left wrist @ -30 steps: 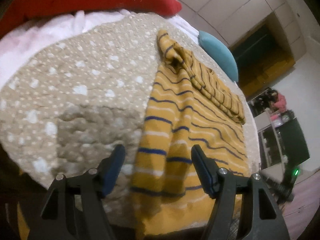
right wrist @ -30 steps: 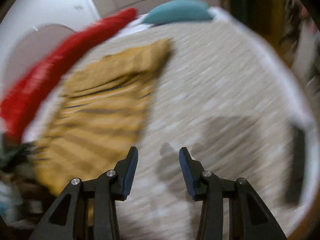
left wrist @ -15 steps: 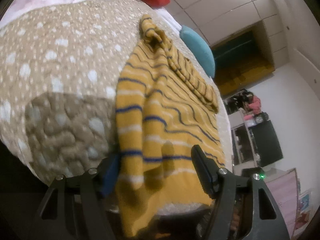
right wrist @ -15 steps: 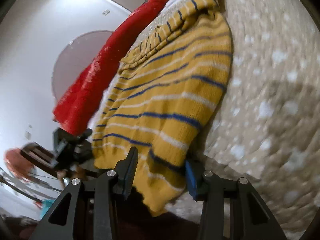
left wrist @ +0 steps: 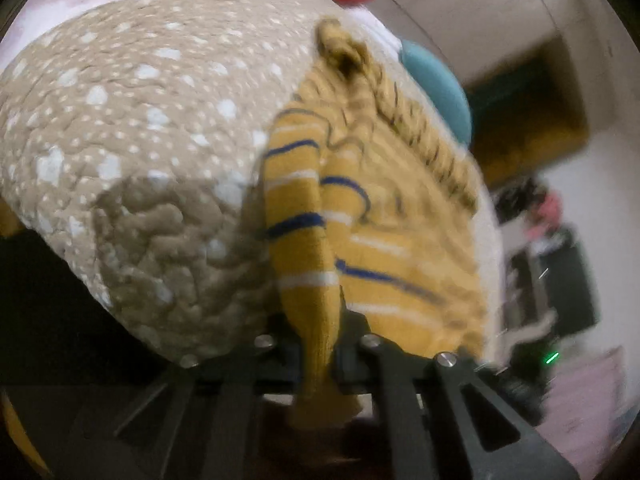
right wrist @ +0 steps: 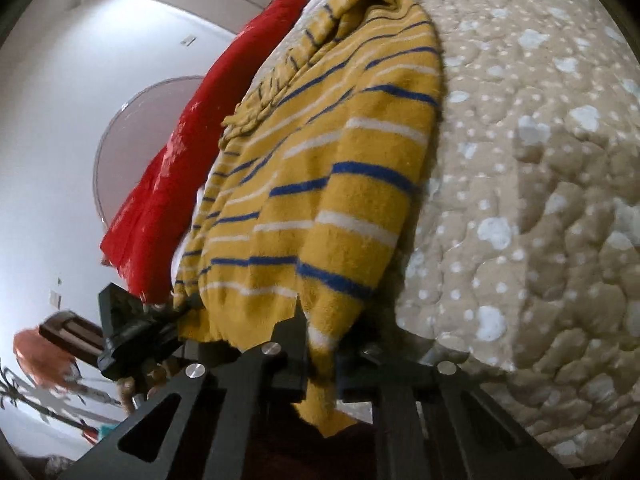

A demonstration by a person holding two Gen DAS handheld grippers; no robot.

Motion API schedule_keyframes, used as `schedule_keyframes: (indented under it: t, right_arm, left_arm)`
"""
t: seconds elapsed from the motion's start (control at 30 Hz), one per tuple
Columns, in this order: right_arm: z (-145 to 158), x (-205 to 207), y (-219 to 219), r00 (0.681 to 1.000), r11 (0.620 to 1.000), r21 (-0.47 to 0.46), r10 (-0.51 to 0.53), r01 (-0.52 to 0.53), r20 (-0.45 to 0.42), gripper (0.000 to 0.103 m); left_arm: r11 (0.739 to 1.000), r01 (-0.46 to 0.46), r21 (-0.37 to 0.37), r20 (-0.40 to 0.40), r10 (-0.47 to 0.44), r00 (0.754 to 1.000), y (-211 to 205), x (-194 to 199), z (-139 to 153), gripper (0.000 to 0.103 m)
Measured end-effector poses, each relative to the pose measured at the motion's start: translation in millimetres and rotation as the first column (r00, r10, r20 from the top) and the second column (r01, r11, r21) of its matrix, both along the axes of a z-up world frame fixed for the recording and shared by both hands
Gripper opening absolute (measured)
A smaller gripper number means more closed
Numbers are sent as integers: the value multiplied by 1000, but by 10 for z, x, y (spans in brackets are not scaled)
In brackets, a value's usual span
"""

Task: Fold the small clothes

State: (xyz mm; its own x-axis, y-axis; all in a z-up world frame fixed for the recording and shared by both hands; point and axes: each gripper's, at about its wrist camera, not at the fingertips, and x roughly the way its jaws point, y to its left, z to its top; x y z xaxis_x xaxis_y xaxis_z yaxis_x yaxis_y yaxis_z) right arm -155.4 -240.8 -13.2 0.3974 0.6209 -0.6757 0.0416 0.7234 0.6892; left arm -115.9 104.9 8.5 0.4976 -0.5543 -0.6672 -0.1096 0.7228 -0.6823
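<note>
A small mustard-yellow sweater [left wrist: 384,208] with blue and white stripes lies on a beige spotted quilt [left wrist: 132,128]. Its far sleeve is folded across the body. My left gripper [left wrist: 318,354] is shut on the sweater's near hem at one corner, cloth bunched between the jaws. My right gripper [right wrist: 322,354] is shut on the hem at the other corner of the sweater [right wrist: 340,184]. The left gripper also shows in the right wrist view [right wrist: 132,336], gripping the hem's far end.
A red cushion [right wrist: 192,136] lies along the bed's far side beyond the sweater, and a teal pillow [left wrist: 440,84] at its head. The quilt [right wrist: 540,184] stretches out beside the sweater. Dark furniture [left wrist: 560,280] stands in the room beyond the bed.
Both grippers moved in over the sweater's near hem and closed on it, one at each corner. The hem is now pulled up off the quilt edge.
</note>
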Motion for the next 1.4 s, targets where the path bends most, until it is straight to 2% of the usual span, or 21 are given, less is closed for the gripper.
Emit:
schedule_keyframes:
  t: [0.17, 0.27, 0.37, 0.47, 0.57, 0.63, 0.73, 0.97, 1.1, 1.23, 1.4]
  right_arm:
    - [447, -75, -50, 996, 1000, 7, 11, -11, 93, 8]
    - [705, -263, -93, 990, 999, -16, 40, -38, 137, 7]
    - [779, -536, -122, 989, 998, -19, 57, -55, 139, 7]
    - [606, -733, -171, 995, 998, -13, 58, -57, 79, 7]
    - [436, -749, -193, 998, 999, -11, 52, -51, 32, 7]
    - [498, -711, -238, 997, 998, -17, 61, -60, 51, 7]
    - [720, -575, -229, 989, 994, -60, 99, -92, 111, 7]
    - [1272, 264, -158, 957, 987, -138, 121, -86, 264, 7]
    - [1427, 929, -99, 951, 983, -177, 98, -47, 295, 7]
    - [1369, 1525, -81, 959, 976, -217, 52, 10, 279, 7]
    - [1043, 2185, -113, 982, 971, -238, 12, 33, 186, 7]
  left_arm:
    - [1000, 12, 14, 151, -14, 988, -2, -205, 595, 9]
    - [999, 38, 34, 205, -44, 978, -75, -431, 841, 8]
    - [999, 54, 9, 196, -54, 979, -120, -584, 826, 8]
    - [999, 48, 18, 134, -50, 990, -118, -645, 600, 8]
    - [999, 37, 16, 64, -38, 997, -65, -588, 391, 8]
    - [999, 37, 30, 85, -40, 996, -37, -580, 420, 8]
    - [994, 43, 101, 166, -60, 984, -97, -494, 630, 8]
    - [979, 15, 204, 297, -77, 952, -307, 296, 1164, 8]
    - [976, -2, 217, 286, -61, 956, -378, 958, 1284, 8]
    - [966, -17, 256, 244, -48, 969, -428, 1611, 1232, 8]
    - [942, -9, 336, 169, -51, 984, -541, 2299, 1033, 9]
